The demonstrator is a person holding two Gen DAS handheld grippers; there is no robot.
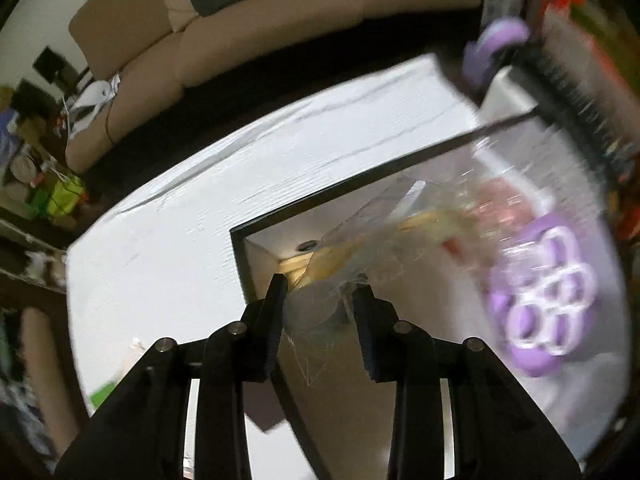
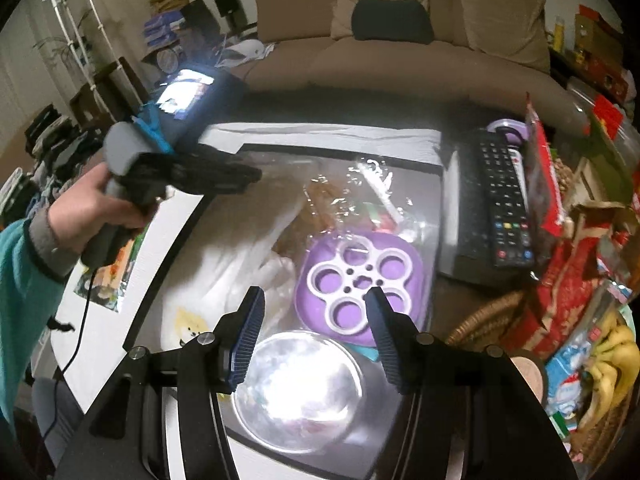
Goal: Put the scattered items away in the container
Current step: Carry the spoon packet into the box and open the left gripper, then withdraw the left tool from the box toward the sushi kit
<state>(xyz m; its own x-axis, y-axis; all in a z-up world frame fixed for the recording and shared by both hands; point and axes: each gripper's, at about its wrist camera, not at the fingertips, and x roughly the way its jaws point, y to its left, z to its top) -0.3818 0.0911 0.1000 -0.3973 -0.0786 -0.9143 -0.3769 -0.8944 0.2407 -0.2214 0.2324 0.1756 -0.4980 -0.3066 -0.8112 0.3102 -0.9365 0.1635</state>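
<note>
The container (image 2: 168, 256) is a shallow black-rimmed box on the white table (image 1: 192, 208); it also shows in the left wrist view (image 1: 240, 264). Inside lie a clear plastic snack bag (image 2: 340, 196), a purple holed lid (image 2: 360, 284), a white plastic bag (image 2: 236, 264) and a shiny metal bowl (image 2: 300, 388). My left gripper (image 1: 320, 300) hangs over the box's corner with a corner of the clear bag (image 1: 400, 224) between its fingers, which stand slightly apart; it also shows in the right wrist view (image 2: 240, 176). My right gripper (image 2: 316, 316) is open and empty above the bowl and purple lid (image 1: 548, 292).
A black remote (image 2: 504, 200) lies on a dark box right of the container. Red snack packets (image 2: 568, 280), a wicker basket (image 2: 484, 316) and bananas (image 2: 612, 356) crowd the right side. A colourful packet (image 2: 116, 272) lies on the table left of the container. A beige sofa (image 2: 400, 52) stands behind.
</note>
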